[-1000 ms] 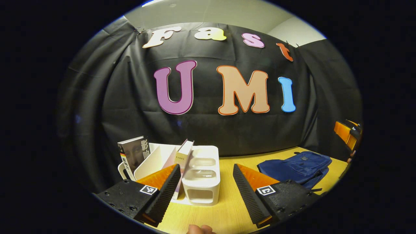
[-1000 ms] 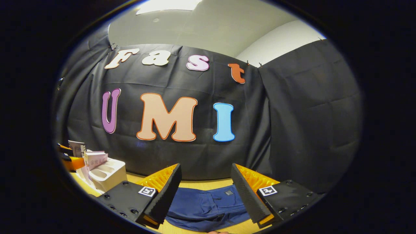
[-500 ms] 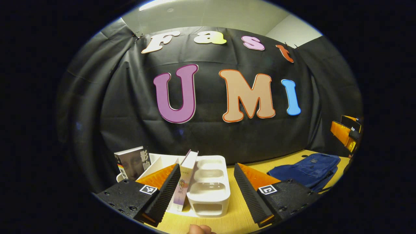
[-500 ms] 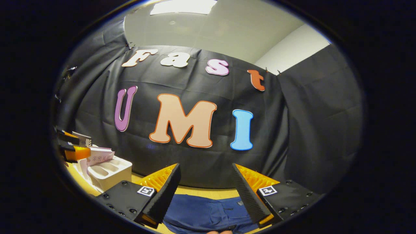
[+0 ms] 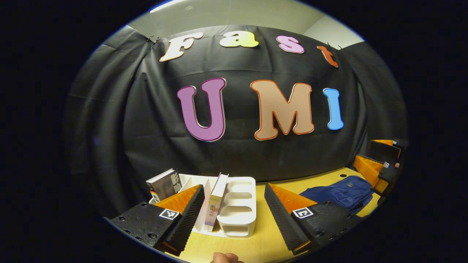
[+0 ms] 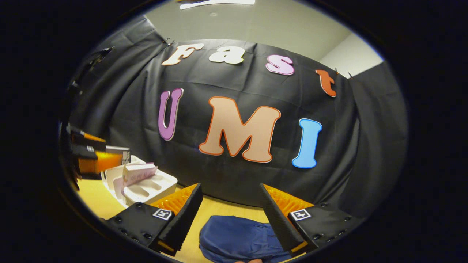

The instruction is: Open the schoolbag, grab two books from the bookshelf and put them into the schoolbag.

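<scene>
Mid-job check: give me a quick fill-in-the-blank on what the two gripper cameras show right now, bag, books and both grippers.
1. The schoolbag lying on the yellow table is ____ in colour.
2. The white bookshelf has ____ books standing in it.
3. In the left gripper view, the left gripper has its fingers apart, so it is ____.
4. In the right gripper view, the right gripper hovers above the ____ and holds nothing.

Missing words: blue; two; open; schoolbag

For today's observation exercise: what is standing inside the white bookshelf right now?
Two books stand in the white bookshelf: a dark-covered book at its far end, a pale book mid-rack. The left gripper hides part of the slots.
</scene>
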`<action>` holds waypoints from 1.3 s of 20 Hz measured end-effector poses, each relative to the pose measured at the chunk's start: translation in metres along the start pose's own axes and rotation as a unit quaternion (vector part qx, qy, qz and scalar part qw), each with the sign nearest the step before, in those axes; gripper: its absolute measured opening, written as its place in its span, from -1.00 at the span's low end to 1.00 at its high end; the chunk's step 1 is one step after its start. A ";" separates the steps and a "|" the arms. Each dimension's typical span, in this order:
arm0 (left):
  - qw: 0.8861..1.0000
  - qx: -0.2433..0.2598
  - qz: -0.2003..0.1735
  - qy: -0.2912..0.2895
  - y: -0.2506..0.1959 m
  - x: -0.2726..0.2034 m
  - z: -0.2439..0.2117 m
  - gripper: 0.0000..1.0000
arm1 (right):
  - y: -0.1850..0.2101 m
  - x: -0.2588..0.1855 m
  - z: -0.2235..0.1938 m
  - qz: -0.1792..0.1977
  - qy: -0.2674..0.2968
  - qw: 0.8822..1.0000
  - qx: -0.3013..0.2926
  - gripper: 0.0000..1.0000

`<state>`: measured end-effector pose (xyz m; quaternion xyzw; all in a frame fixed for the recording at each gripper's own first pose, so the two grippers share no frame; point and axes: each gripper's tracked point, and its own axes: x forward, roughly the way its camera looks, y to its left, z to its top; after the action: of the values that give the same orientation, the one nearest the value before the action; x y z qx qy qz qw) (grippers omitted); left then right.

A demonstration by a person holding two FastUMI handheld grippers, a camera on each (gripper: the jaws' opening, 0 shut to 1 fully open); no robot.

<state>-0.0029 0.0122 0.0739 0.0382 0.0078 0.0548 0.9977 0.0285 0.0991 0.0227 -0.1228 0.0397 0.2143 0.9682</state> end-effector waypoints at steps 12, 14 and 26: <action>0.999 0.018 0.027 -0.032 0.018 0.012 0.052 0.91 | 0.060 0.029 -0.165 0.140 0.263 0.949 -0.105 0.98; 0.999 0.010 0.041 -0.024 0.027 0.011 0.048 0.92 | 0.068 0.027 -0.190 0.163 0.313 0.926 -0.134 0.96; 0.995 0.011 0.098 -0.008 0.073 0.005 0.033 0.92 | 0.069 0.034 -0.267 0.189 0.417 0.847 -0.270 1.00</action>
<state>-0.0052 0.0828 0.1128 0.0498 -0.0038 0.1519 0.9871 0.0237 0.1057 -0.2547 -0.4470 0.4030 0.3243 0.7298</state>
